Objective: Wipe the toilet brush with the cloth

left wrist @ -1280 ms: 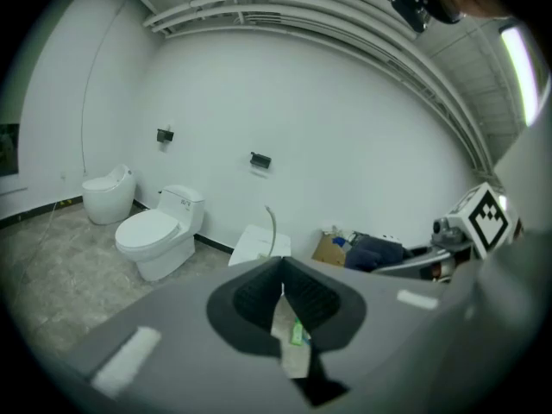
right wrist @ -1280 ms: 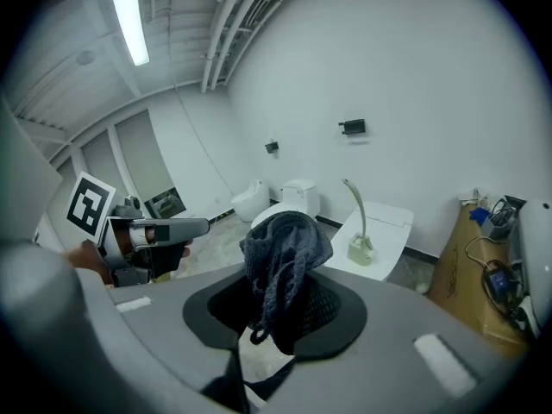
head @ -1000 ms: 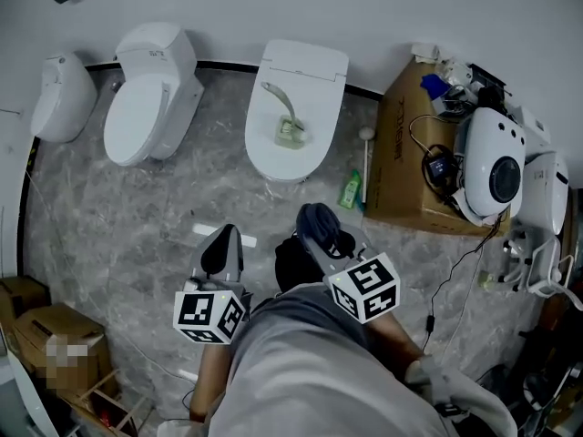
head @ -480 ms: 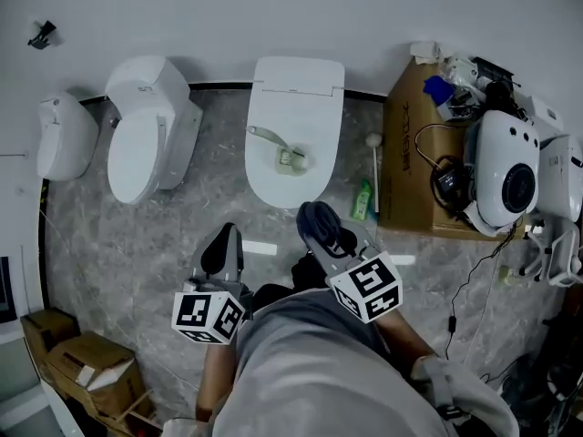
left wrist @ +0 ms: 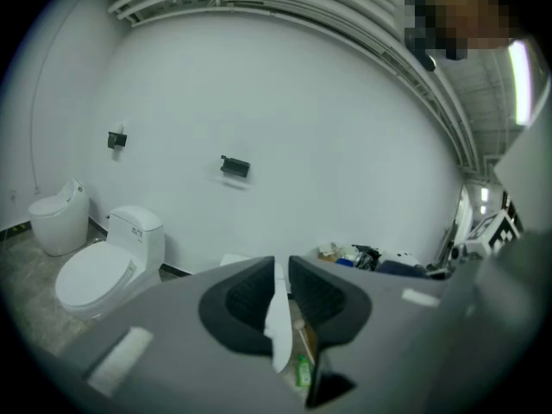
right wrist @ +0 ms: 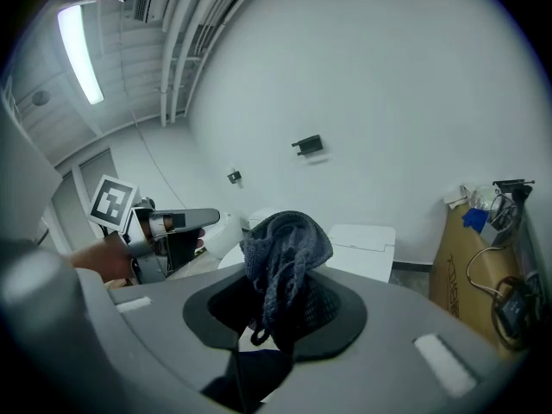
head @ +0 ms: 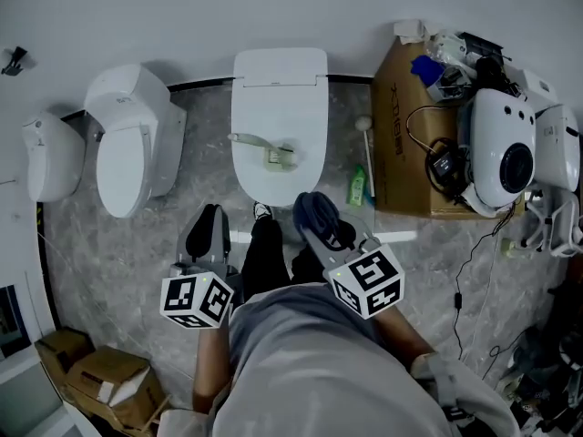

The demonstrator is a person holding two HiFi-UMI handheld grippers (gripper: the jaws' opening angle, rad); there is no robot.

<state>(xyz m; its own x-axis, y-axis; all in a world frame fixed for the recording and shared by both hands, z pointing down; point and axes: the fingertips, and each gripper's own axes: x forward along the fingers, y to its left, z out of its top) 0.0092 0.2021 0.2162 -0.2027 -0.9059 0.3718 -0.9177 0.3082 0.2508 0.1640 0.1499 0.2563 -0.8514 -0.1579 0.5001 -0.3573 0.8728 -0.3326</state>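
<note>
Nearest, the left gripper (left wrist: 280,298) is held with jaws almost together, nothing between. To its right, a dark blue-grey knitted cloth (right wrist: 285,247) is clamped in the right gripper (right wrist: 278,310). Farther off, the pale long-handled toilet brush (head: 265,149) is seen lying on the closed lid of the white ceramic toilet (head: 279,85).

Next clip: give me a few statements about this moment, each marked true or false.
1. The right gripper is shut on a dark cloth. True.
2. The toilet brush lies on the floor. False: it lies on top of the white toilet.
3. The left gripper grips the brush. False: nothing sits between its jaws.
4. A green bottle stands between that toilet and the cardboard box. True.
</note>
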